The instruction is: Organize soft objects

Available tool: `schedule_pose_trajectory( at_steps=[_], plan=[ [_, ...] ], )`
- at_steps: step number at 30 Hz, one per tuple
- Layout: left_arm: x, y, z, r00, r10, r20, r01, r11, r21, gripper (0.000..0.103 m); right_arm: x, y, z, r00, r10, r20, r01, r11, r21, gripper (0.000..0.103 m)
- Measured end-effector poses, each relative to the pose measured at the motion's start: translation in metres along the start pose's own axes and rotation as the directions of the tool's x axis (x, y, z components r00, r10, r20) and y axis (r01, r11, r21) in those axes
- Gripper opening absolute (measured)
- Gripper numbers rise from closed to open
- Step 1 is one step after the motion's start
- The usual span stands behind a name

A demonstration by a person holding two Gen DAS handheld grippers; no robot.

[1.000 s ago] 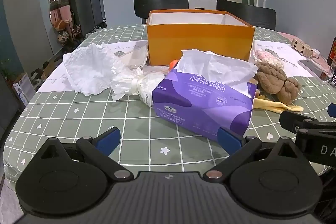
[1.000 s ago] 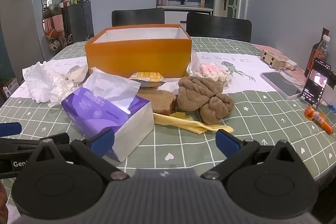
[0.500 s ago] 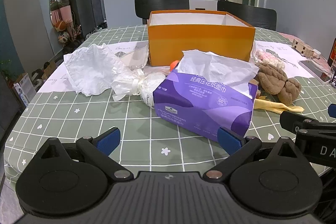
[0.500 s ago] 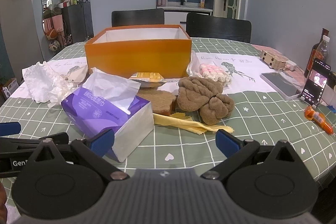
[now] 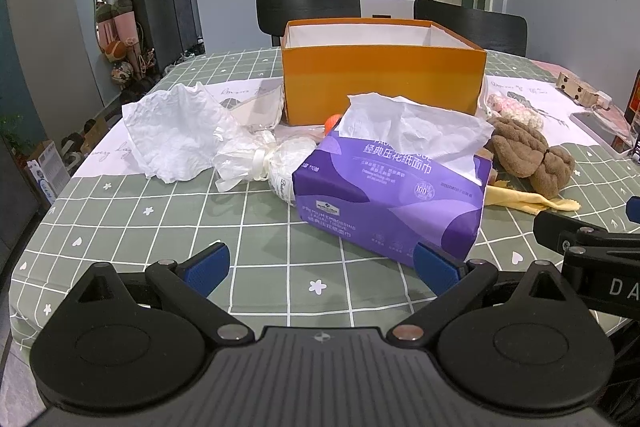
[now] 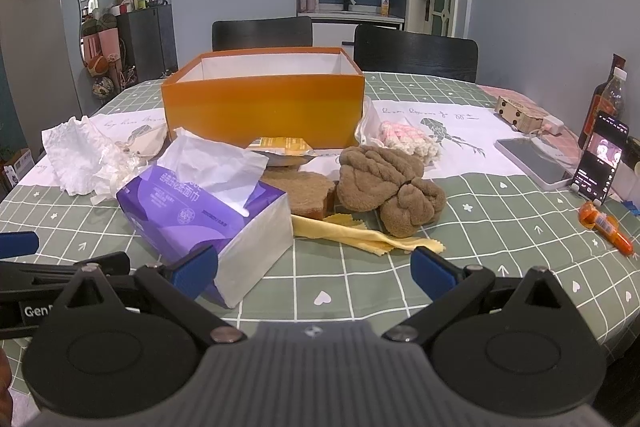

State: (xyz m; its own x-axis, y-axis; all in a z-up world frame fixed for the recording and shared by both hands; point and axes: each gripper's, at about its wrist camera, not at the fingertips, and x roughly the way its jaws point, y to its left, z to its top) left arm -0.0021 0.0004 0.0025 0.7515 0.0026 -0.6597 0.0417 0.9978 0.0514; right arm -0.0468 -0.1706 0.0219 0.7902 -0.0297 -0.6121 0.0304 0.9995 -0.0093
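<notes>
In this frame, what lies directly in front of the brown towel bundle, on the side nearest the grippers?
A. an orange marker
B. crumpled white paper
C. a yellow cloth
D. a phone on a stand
C: in the right wrist view the yellow cloth stretches across the tablecloth just in front of the brown towel bundle, toward the camera.

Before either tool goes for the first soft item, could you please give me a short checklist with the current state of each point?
1. Left tool open and empty: ok.
2. Right tool open and empty: ok.
3. Orange box lidless, ready to receive: ok.
4. Box interior free of items: cannot tell, floor hidden.
5. Brown towel unobstructed from above: ok.
6. Yellow cloth lying free: not ok, one end runs under the tissue pack.
</notes>
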Motion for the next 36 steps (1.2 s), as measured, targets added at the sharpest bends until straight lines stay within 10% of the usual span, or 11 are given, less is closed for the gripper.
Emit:
schedule_pose_trajectory(
  at_steps=[36],
  plan=[
    [0.0028,-0.0016,-0.0044,1.0,0.006,-0.005,-0.006,1.0,0.004,0.103,0.0022,0.001,-0.005,1.0,-0.003,-0.007,0.003,1.0,0.005,0.101]
  ],
)
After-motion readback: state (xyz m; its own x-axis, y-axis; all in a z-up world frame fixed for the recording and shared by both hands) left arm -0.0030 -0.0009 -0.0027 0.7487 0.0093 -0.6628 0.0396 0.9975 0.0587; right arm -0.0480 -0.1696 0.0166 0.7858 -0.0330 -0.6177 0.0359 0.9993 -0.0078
